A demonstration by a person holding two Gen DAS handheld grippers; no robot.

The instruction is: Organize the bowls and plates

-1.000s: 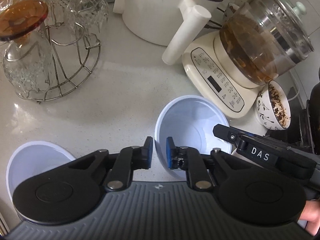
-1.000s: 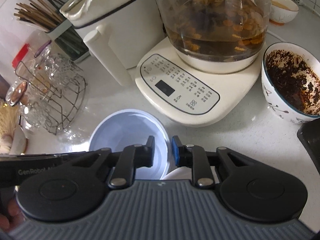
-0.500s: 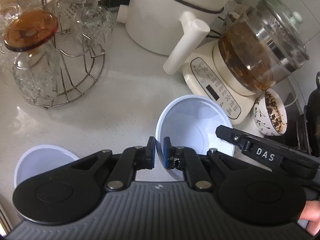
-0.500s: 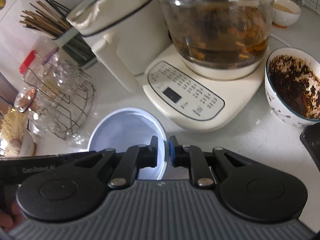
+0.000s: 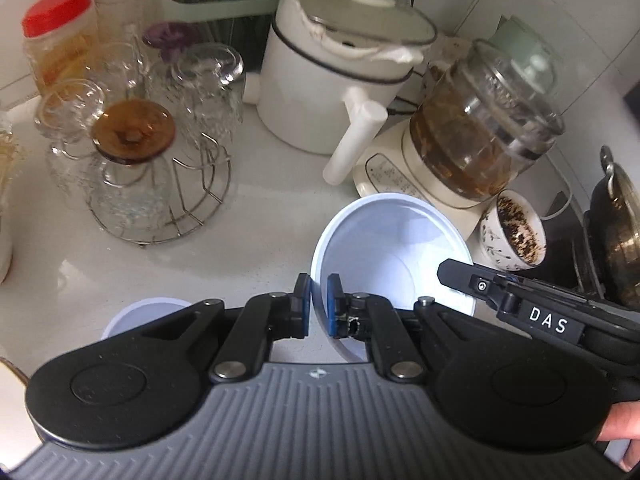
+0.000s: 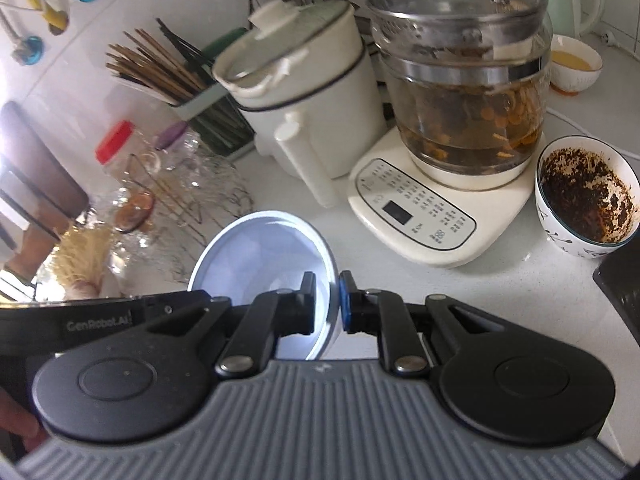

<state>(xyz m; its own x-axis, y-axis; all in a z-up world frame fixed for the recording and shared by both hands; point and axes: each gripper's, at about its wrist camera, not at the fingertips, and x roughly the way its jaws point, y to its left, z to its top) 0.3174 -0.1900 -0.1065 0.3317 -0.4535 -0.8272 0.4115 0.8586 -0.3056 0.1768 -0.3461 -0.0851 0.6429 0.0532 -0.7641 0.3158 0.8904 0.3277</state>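
Note:
A white plastic bowl (image 5: 392,248) hangs tilted above the counter, held from both sides. My left gripper (image 5: 319,309) is shut on its left rim, with the thin wall pinched between the blue pads. My right gripper (image 6: 334,305) is shut on the opposite rim of the same bowl (image 6: 260,256). In the left wrist view the right gripper's fingers (image 5: 472,280) reach over the bowl's right edge. A second white bowl (image 5: 144,312) sits on the counter at lower left, half hidden behind my left gripper.
A wire rack of upturned glasses (image 5: 160,184) stands on the left. A white electric pot (image 5: 332,92) and a glass kettle on its base (image 5: 480,136) stand behind. A patterned bowl with dark residue (image 5: 516,236) and a dark pot (image 5: 616,232) are on the right.
Both grippers closed tighter on the bowl's rim and rose together, lifting the bowl off the counter; the appliances and glass rack now look farther away.

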